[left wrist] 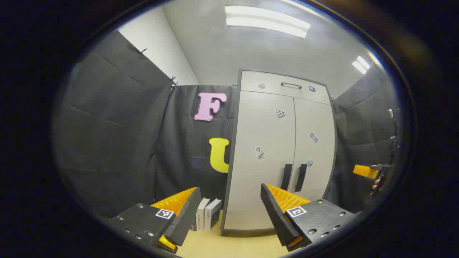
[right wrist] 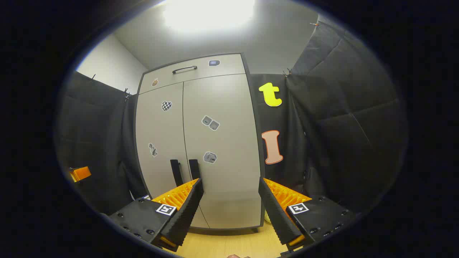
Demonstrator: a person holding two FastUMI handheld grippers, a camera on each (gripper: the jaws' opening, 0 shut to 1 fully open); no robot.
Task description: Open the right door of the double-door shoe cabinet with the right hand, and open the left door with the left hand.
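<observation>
Approach: both doors shut, nothing gripped yet.
My right gripper and left gripper are spread apart; next I must reach the right door's handle.

Your booth is evenly and brightly lit from above. In the left gripper view, ceiling light panels look crisp. In the right gripper view, one ceiling light blows out into white glare. Fisheye distortion bends the cabinet edges; focus stays sharp.
</observation>
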